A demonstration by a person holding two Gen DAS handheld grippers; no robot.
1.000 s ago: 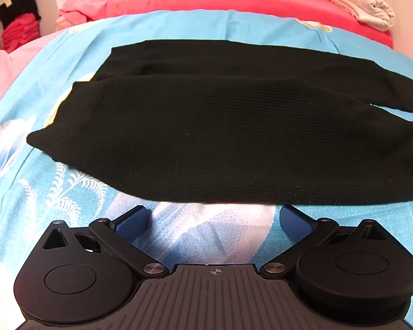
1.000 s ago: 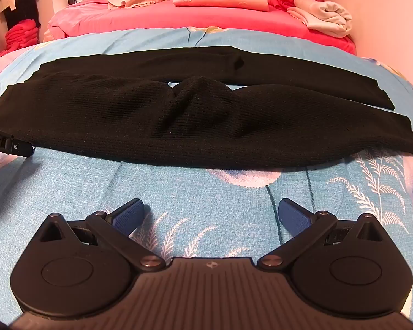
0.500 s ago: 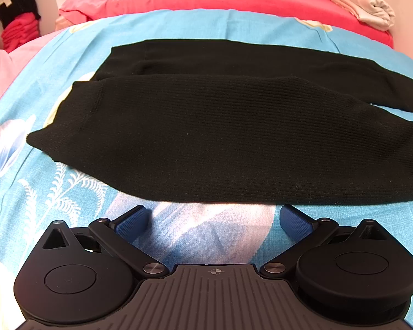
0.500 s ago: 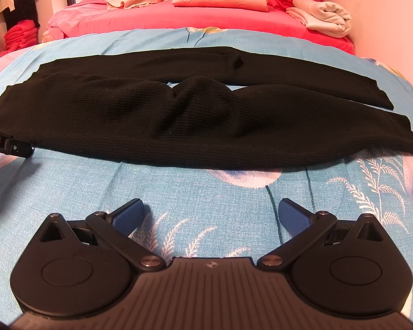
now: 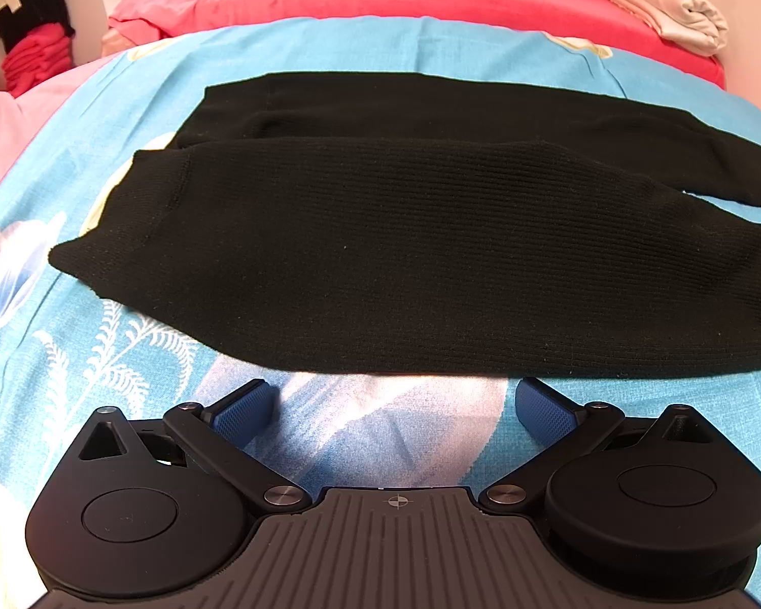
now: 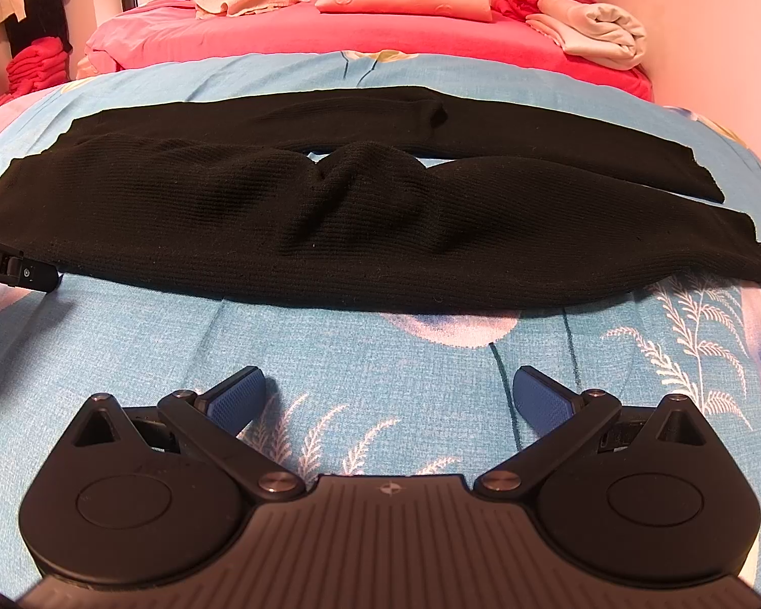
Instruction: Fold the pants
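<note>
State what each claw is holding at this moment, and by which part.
Nothing is held. The left claw and the right claw are both open over the blue bedspread, just short of the black pants.

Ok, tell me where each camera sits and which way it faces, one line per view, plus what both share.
Left wrist: rides the left gripper, low over the blue floral bedsheet, facing the black knit pants; its own open blue-padded fingers show.
Right wrist: rides the right gripper, set further back from the pants, facing the same way; its open fingers show, with the left gripper's black body at the left edge.
Shared: pants, bedsheet, red bedding beyond.
</note>
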